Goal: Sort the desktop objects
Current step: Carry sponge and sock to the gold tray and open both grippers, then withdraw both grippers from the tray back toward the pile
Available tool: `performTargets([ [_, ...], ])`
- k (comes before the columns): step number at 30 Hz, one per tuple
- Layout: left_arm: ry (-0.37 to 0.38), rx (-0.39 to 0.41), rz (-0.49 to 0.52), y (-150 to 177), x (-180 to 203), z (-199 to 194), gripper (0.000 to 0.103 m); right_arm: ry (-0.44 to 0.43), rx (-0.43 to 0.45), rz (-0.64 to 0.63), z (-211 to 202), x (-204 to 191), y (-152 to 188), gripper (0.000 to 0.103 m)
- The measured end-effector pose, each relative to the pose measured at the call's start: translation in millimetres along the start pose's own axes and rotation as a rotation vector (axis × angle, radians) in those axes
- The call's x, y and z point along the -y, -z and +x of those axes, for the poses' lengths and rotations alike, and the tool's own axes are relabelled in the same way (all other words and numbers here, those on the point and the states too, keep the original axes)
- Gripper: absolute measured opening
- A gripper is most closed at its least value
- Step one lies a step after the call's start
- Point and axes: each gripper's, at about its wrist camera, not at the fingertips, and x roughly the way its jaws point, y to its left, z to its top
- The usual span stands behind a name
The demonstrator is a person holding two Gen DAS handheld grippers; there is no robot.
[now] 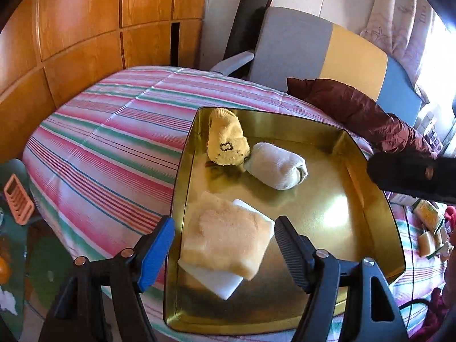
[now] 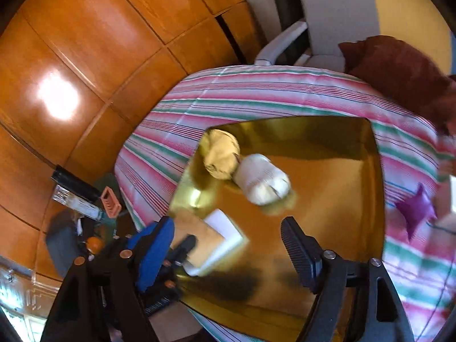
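Left gripper (image 1: 223, 245) had its jaws wide apart, hovering over the near end of the gold tray (image 1: 367, 222), one on either side of the peach towel (image 1: 228, 242); whether they touched it couldn't be told, nothing clamped. Right gripper (image 2: 228, 245) jaws were also spread wide and held nothing, above the same tray (image 2: 327, 188); view blurred, with the left gripper's dark body visible low left of it. Tray sat on a striped pink, green and white bedspread (image 1: 108, 148), with orange wooden wardrobe panels (image 1: 79, 28) behind and a grey, yellow and blue headboard (image 1: 327, 54) at the far side. Maroon puffy jacket (image 1: 364, 114) lay on the bed just past the tray's far right corner. In the tray: yellow rolled sock (image 1: 225, 142) with a small dark mark at the far left, touching a white rolled sock (image 1: 276, 168) beside it; nearer, the folded peach towel lay on top of a white folded cloth (image 1: 213, 279), which stuck out under its near edge. Salmon-coloured ribbed holder (image 1: 18, 199) sat off the bed, left. Purple shiny item (image 2: 416, 211) lay on the bedspread right of the tray.
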Motion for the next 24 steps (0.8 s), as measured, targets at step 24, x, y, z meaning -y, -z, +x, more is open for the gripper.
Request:
performTargets([
  [24, -0.042, 0.054, 0.083, 24, 31, -55, 0.074, 0.257, 0.188, -0.141, -58, 5, 74, 0.088],
])
